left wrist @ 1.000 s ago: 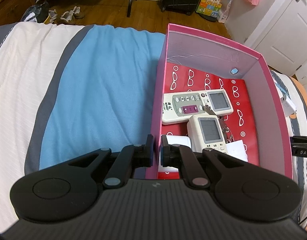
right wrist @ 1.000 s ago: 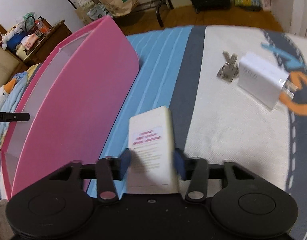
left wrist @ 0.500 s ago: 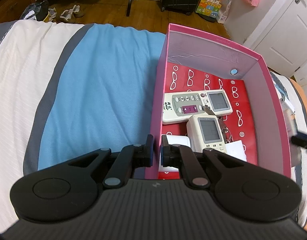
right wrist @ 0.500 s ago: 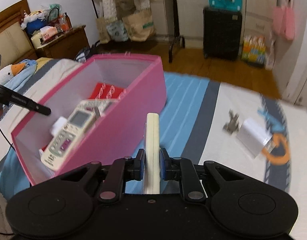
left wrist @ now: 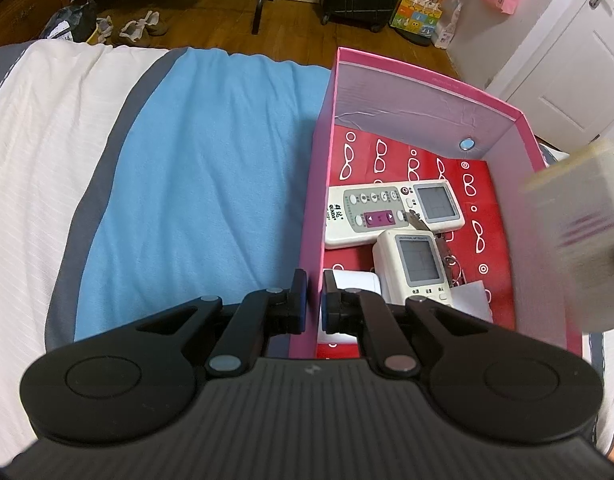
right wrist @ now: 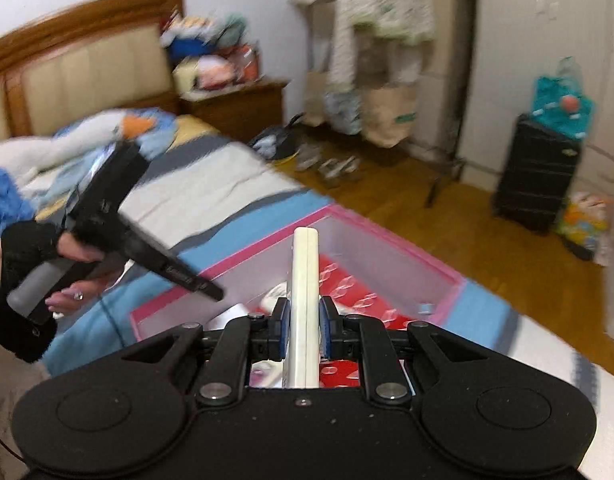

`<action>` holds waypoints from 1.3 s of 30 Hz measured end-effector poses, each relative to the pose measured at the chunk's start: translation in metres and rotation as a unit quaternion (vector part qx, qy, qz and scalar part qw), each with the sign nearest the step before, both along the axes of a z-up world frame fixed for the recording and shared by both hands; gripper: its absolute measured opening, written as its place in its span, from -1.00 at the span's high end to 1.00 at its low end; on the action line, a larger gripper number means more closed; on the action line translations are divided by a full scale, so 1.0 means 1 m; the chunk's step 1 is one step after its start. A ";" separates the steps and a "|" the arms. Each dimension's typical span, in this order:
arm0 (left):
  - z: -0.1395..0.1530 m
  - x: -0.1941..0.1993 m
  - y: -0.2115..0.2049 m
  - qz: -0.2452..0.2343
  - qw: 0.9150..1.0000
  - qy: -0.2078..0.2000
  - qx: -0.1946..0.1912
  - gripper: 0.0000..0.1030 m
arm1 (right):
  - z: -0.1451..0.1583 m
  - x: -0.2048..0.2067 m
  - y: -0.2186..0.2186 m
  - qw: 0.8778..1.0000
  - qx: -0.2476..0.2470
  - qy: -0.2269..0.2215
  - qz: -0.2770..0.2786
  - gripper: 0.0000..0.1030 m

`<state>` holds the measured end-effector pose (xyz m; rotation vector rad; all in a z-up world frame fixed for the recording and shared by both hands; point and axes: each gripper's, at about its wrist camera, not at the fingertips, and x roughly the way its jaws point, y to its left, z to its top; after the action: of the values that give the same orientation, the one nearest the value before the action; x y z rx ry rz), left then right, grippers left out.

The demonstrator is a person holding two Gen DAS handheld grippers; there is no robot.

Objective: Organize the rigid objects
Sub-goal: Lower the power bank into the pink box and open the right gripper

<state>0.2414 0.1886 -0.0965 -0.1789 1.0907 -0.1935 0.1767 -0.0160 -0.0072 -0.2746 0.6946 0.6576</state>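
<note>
The left tool (left wrist: 311, 300) is clamped on the near left wall of the pink box (left wrist: 503, 108), steadying it on the bed (left wrist: 195, 184) for loading. The right tool (right wrist: 303, 320) is clamped edge-on across a slim white remote (right wrist: 305, 280), held above the box's open top, apparently to drop it in beside the two remotes (left wrist: 391, 210) lying on the red floor. A second ago this remote lay flat on the bed outside the box; the jaws have closed on it.

A cream remote (right wrist: 305, 304) hangs edge-up over the pink box (left wrist: 423, 80), where two white remotes (left wrist: 391, 212) lie flat near the left wall.
</note>
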 end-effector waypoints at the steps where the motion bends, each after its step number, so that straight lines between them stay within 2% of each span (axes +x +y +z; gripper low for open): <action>1: 0.000 0.000 0.001 0.000 1.000 0.000 -0.002 0.88 | -0.010 0.007 0.011 1.000 -0.010 0.013 0.003 0.64; 3: 0.000 0.000 0.003 0.001 1.000 0.001 -0.006 0.87 | -0.029 0.017 0.035 0.999 -0.047 0.015 0.012 0.64; 6: 0.000 -0.001 0.005 0.002 1.000 0.001 -0.009 0.87 | -0.052 0.019 0.062 0.993 -0.114 -0.015 0.027 0.64; 9: 0.000 -0.001 0.005 0.001 1.000 -0.001 -0.009 0.87 | -0.063 0.012 0.086 0.980 -0.181 -0.071 0.038 0.64; 11: -0.001 -0.001 0.008 0.001 1.000 -0.001 -0.012 0.87 | -0.069 0.009 0.097 0.976 -0.200 -0.074 0.043 0.64; 13: -0.002 -0.001 0.009 0.001 1.000 0.000 -0.014 0.87 | -0.071 0.004 0.099 0.976 -0.198 -0.079 0.048 0.63; 14: -0.002 -0.001 0.009 0.002 1.000 0.000 -0.014 0.87 | -0.069 0.002 0.100 0.976 -0.196 -0.082 0.052 0.63; 16: -0.002 -0.001 0.010 0.001 1.000 0.000 -0.016 0.87 | -0.064 0.004 0.097 0.986 -0.148 -0.050 0.059 0.60; 18: -0.002 -0.001 0.010 0.001 1.000 0.000 -0.017 0.87 | -0.061 0.014 0.086 0.995 -0.062 0.043 0.068 0.57; 19: -0.002 -0.001 0.010 0.002 1.000 0.000 -0.018 0.87 | -0.061 0.018 0.078 0.994 -0.028 0.078 0.065 0.41; 21: -0.002 -0.001 0.010 0.001 1.000 0.000 -0.019 0.87 | -0.060 0.024 0.061 0.993 0.015 0.106 0.044 0.34; 26: -0.002 -0.001 0.011 0.002 1.000 0.000 -0.020 0.87 | -0.057 0.031 0.029 0.992 0.042 0.116 -0.008 0.24; 32: -0.002 -0.001 0.011 0.003 1.000 0.002 -0.021 0.87 | -0.057 0.028 0.019 0.991 0.054 0.118 -0.036 0.23; 39: -0.002 0.000 0.010 -0.001 1.000 0.002 -0.015 0.87 | -0.037 0.011 -0.005 0.993 0.057 0.085 -0.061 0.21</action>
<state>0.2413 0.1991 -0.0987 -0.2052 1.0926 -0.2114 0.1880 -0.0214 -0.0446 -0.0697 0.8260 0.6053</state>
